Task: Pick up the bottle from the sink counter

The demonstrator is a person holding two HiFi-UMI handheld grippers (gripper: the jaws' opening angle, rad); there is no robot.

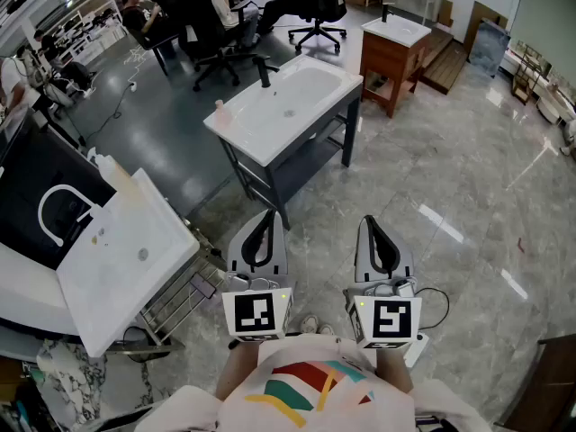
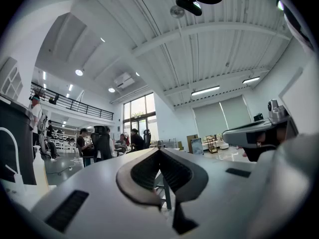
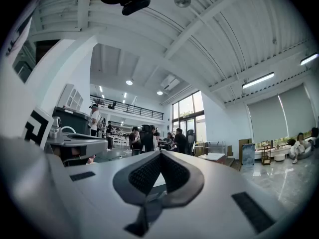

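A small pale bottle [image 1: 219,107] stands on the left corner of the white sink counter [image 1: 319,96] in the middle of the room, near a black faucet [image 1: 264,71]. Both grippers are held level close to my body, well short of that counter. My left gripper [image 1: 266,216] is shut with nothing in it; in its own view the pads meet at the tip of the left gripper [image 2: 159,151]. To its right, my right gripper [image 1: 368,220] is shut and empty too, and the right gripper view shows its tips [image 3: 160,153] closed together.
A second white sink unit [image 1: 171,241] with a white faucet [image 1: 56,207] and a tall white bottle [image 1: 105,166] stands close on the left. A wooden vanity [image 1: 393,54] is farther back. People sit on office chairs [image 1: 209,25] beyond. The floor is polished grey stone.
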